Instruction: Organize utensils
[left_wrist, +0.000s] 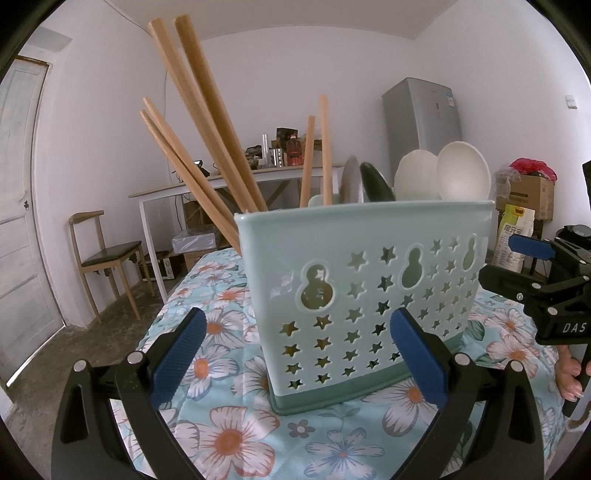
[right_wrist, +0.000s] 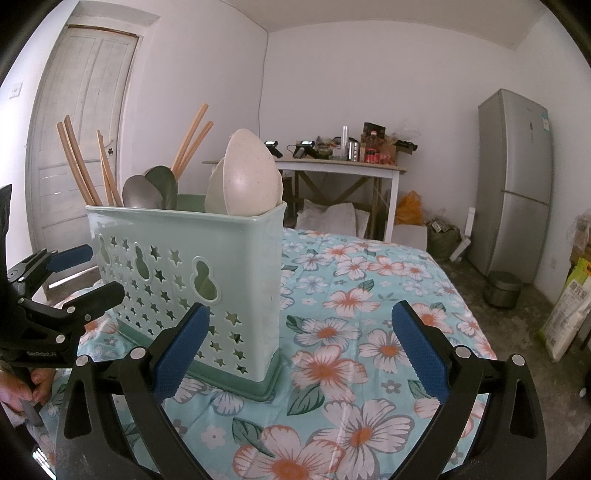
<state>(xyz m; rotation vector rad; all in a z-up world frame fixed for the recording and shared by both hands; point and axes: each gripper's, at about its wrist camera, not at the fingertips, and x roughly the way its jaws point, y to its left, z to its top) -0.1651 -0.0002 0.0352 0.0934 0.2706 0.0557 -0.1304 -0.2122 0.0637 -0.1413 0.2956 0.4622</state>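
Now, your left gripper (left_wrist: 295, 354) and right gripper (right_wrist: 299, 347) both hang spread wide and empty just in front of the holder (left_wrist: 364, 280), which stands on the floral cloth (right_wrist: 369, 295). The chopsticks (left_wrist: 207, 122) and spoons (right_wrist: 251, 173) already stand inside the holder, so check nothing lies loose beside it, and keep both jaws clear of its wall.

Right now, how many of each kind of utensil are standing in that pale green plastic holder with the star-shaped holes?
Wooden chopsticks: 6
White plastic soup spoons: 2
Grey metal spoon: 1
Dark green spoon: 1
Total: 10, all in the pale green plastic holder.
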